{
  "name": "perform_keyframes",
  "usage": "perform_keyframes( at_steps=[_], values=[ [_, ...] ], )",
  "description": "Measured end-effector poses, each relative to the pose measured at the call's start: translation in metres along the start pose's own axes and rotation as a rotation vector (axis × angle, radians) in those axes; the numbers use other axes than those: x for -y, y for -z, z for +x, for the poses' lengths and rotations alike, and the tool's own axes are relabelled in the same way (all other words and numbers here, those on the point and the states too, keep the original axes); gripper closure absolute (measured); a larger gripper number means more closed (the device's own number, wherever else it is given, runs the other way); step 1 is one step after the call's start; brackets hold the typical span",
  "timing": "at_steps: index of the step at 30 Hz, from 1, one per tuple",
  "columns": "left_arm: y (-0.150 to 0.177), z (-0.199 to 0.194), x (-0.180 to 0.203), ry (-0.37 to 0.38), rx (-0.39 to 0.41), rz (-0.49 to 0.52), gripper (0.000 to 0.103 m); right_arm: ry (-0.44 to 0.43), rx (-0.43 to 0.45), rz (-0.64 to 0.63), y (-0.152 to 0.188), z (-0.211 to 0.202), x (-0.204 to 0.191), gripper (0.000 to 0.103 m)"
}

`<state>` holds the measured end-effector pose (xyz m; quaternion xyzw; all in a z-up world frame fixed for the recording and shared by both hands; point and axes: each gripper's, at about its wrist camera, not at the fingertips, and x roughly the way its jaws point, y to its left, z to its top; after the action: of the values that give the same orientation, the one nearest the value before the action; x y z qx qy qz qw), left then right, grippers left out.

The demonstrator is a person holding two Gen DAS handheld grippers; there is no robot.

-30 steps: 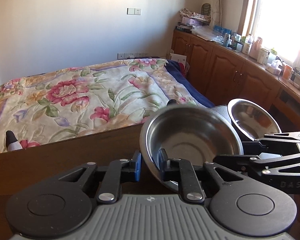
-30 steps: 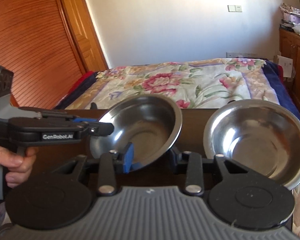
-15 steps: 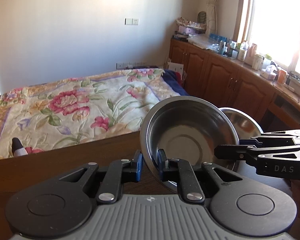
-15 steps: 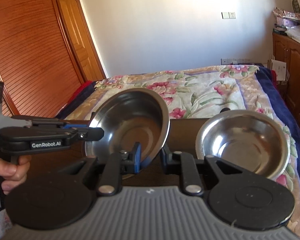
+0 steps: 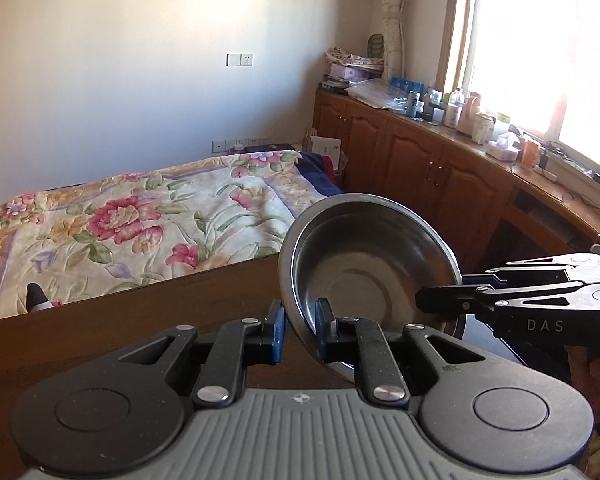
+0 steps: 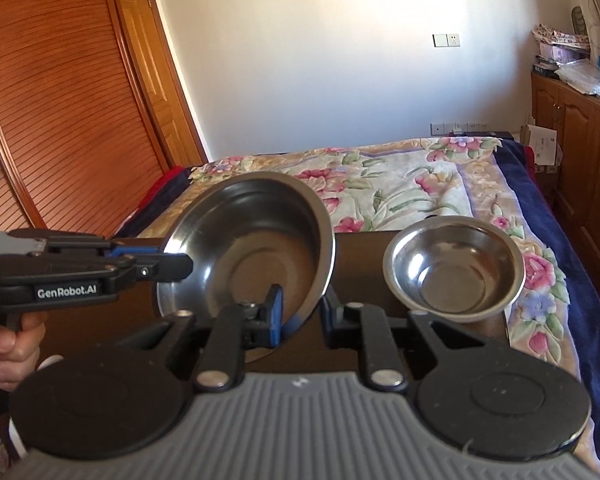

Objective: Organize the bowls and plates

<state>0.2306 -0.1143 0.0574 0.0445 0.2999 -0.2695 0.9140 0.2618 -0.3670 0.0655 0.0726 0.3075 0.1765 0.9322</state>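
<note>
A large steel bowl (image 5: 364, 272) (image 6: 252, 248) hangs tilted above the dark wooden table (image 5: 120, 332) (image 6: 360, 256), held from both sides. My left gripper (image 5: 299, 322) (image 6: 180, 266) is shut on its left rim. My right gripper (image 6: 302, 314) (image 5: 424, 302) is shut on the opposite rim. A second, smaller steel bowl (image 6: 454, 268) sits upright on the table to the right of the held one. In the left wrist view it is hidden behind the held bowl.
A bed with a floral cover (image 5: 140, 216) (image 6: 400, 184) lies just beyond the table's far edge. Wooden cabinets topped with bottles (image 5: 440, 168) line the right wall under a window. A slatted wooden door (image 6: 52, 100) stands at the left. A hand (image 6: 8, 344) holds the left gripper's handle.
The right gripper's fingers closed on the large bowl's rim. Both grippers then rose with the bowl, tilting it up. The second bowl stayed on the table.
</note>
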Motion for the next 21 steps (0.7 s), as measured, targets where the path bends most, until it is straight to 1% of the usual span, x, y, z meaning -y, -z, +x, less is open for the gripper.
perform_keyframes(
  at_steps=[10,21],
  values=[
    [0.021,-0.037,0.009,0.01,0.024,0.027,0.086,-0.009,-0.001,-0.003,0.017,-0.023,-0.013,0.082],
    [0.057,-0.063,0.021,0.023,0.017,0.022,0.085,-0.009,-0.014,-0.014,0.046,-0.045,-0.03,0.082]
  ],
)
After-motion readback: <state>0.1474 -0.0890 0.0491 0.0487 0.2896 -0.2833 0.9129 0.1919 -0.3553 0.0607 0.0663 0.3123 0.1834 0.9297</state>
